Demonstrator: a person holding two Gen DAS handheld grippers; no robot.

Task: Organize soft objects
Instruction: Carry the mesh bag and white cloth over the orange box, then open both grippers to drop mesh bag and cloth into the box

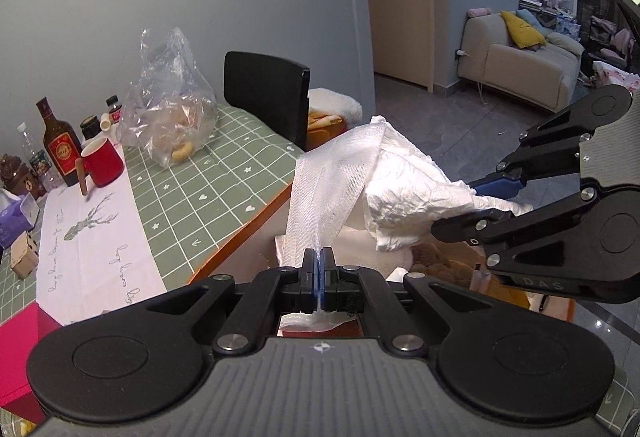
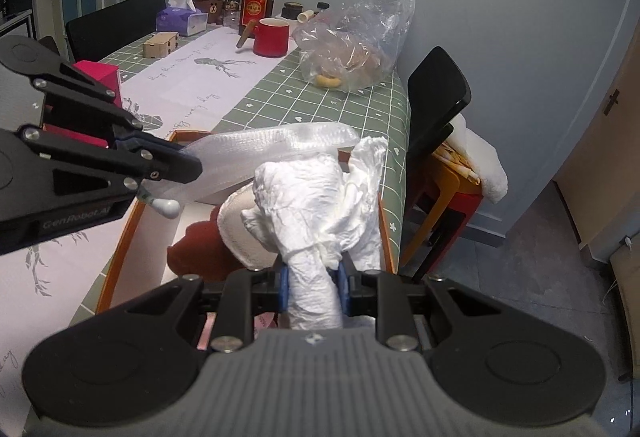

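Note:
A crumpled white diaper-like soft item (image 1: 404, 173) (image 2: 308, 197) hangs stretched between both grippers above an orange-rimmed box (image 2: 120, 237). My left gripper (image 1: 319, 257) (image 2: 188, 159) is shut on its gauzy white elastic band (image 1: 332, 173) (image 2: 272, 137). My right gripper (image 2: 314, 273) (image 1: 460, 207) is shut on the item's rolled, wrinkled end. Inside the box lie a brown plush (image 2: 200, 245) (image 1: 436, 261) and a rounded white soft thing (image 2: 240, 225), partly hidden by the held item.
The box sits on a table with a green grid cloth (image 2: 360, 109). Farther back stand a red mug (image 2: 272, 37), a bottle (image 2: 256, 3), a clear plastic bag (image 2: 352, 45), a tissue box (image 2: 176, 19) and a pink box (image 2: 100, 75). A black chair (image 2: 436, 89) stands beside the table.

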